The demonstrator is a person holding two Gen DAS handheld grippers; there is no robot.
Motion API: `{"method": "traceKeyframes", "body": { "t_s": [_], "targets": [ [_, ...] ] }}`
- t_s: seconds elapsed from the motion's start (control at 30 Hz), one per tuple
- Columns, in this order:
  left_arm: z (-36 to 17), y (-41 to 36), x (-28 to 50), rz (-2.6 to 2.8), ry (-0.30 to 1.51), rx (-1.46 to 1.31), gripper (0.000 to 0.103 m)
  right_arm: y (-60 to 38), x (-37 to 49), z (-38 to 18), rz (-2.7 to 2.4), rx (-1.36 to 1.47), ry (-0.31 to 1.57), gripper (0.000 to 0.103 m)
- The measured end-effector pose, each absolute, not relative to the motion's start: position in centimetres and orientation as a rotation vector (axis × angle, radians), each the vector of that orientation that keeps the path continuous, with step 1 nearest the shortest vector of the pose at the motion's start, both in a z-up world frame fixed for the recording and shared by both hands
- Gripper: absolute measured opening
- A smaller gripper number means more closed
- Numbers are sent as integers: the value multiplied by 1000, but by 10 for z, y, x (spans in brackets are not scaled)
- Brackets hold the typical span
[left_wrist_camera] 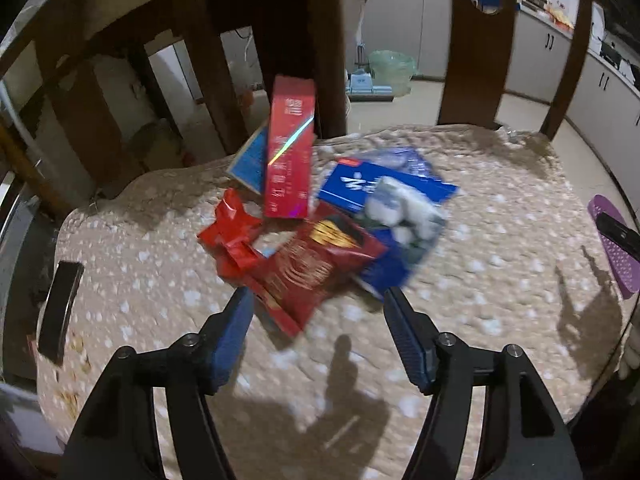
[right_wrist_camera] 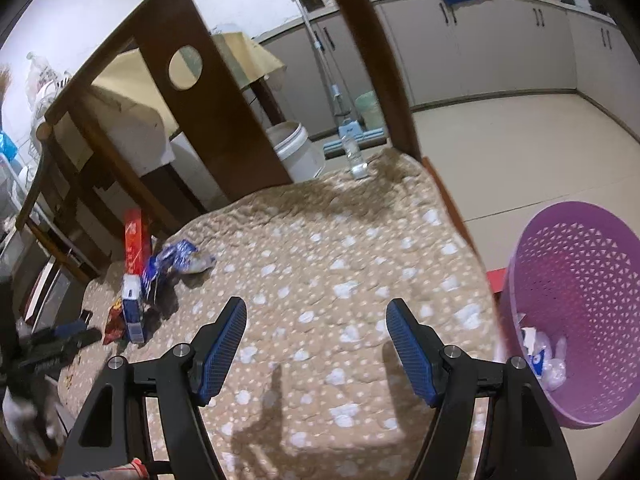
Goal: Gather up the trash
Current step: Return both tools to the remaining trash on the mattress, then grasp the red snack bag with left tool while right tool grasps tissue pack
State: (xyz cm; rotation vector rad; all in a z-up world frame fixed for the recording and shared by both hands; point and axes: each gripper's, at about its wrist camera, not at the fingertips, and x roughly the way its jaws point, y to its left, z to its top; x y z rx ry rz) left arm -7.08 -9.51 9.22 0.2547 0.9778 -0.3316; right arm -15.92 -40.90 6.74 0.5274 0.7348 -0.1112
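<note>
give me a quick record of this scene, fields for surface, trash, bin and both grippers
surface: beige spotted cloth over a table
trash: pile at the far left edge, with an upright red box, a red snack wrapper and blue packets
bin: purple perforated basket off the table's right edge, some trash already inside
left gripper: open, empty, pointed at the pile
right gripper: open, empty, over bare cloth
other: clear bottle at the far edge
</note>
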Motion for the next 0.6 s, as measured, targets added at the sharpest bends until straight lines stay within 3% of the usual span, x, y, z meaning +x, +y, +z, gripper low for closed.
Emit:
{"method": "traceKeyframes", "body": {
  "t_s": [0.17,0.37,0.4,0.47,0.6],
  "targets": [
    [75,-103,-40,-396,1015,306,80,-392,-149,63,-83,498,764,77],
    [56,-108,-15,-418,1100,218,80,-369,-139,60,-24,460,792,77],
    [55,-106,-15,-421,1126,175,76,-364,-136,59,-9,455,798,77],
    [55,-108,-21,-400,1139,186,39,-356,-134,60,12,445,803,77],
    [61,-114,-47,-458,1142,170,33,-338,-128,61,57,415,812,77]
  ]
}}
